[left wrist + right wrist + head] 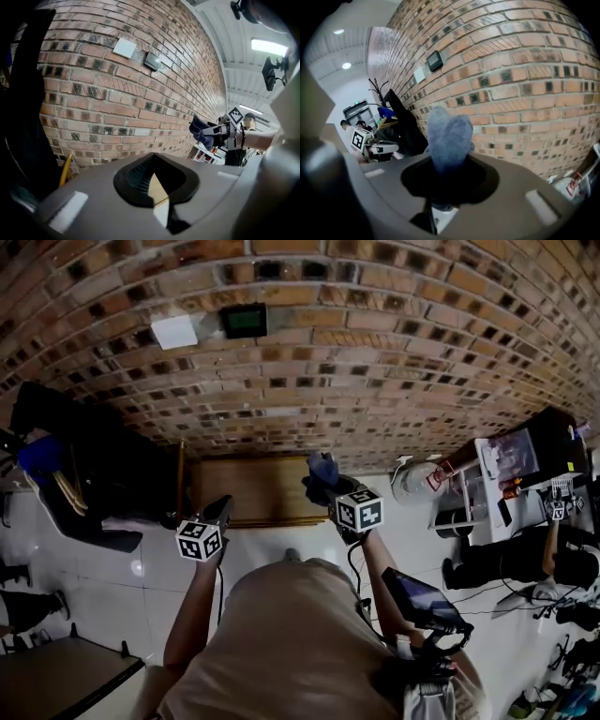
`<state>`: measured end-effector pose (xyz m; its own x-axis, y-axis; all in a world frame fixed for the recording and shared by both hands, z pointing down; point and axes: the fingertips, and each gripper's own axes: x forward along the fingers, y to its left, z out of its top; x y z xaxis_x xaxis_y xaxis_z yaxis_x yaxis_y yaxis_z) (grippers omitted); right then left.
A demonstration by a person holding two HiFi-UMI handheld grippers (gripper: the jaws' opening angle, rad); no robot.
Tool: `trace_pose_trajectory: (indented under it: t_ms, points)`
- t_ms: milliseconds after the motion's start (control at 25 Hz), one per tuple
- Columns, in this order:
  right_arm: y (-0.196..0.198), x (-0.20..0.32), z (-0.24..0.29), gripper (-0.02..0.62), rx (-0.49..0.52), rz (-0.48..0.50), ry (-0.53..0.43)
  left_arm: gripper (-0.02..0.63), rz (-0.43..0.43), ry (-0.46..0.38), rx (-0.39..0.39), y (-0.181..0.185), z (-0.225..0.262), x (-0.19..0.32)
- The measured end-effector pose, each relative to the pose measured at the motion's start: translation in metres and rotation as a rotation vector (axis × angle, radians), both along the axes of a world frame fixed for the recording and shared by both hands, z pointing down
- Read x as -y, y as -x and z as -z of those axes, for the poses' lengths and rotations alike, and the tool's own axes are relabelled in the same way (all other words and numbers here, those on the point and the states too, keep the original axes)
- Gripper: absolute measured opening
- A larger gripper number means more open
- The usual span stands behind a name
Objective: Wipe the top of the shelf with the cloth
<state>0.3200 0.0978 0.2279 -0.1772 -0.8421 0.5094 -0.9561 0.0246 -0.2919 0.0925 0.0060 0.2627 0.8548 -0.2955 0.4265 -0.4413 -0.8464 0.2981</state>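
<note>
Now the right gripper (326,491) is clamped on the blue cloth (323,468), which is over the right end of the wooden shelf (246,488). The left gripper (221,510) is closed and empty. It is best to lower the cloth flat, then sweep left with light pressure.

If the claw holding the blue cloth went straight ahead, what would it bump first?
Probably the brick wall; past the cloth in the right claw only bricks show, distance unclear.
</note>
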Motion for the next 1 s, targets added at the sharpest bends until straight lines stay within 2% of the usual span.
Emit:
trace_pose_trajectory:
  t_ms: [200,320,600,760,1000]
  points:
    - [0.002,-0.007,-0.016,0.094,-0.096,0.091,-0.002,0.005,0.055,0.039,0.016,-0.003,-0.025,-0.010]
    - [-0.001,-0.007,-0.024,0.094,-0.113,0.101,0.009,0.005,0.068,0.070,0.010,-0.010,-0.035,-0.016]
    - [-0.010,-0.001,-0.023,0.092,-0.153,0.059,0.014,0.005,-0.022,0.093,0.008,-0.028,-0.039,-0.028]
    - [-0.009,-0.004,-0.021,0.092,-0.157,0.019,0.011,0.003,-0.045,0.107,0.022,-0.030,-0.038,-0.025]
    - [-0.014,-0.008,-0.025,0.092,-0.112,-0.049,0.006,0.005,-0.103,0.057,0.034,-0.037,-0.028,-0.017]
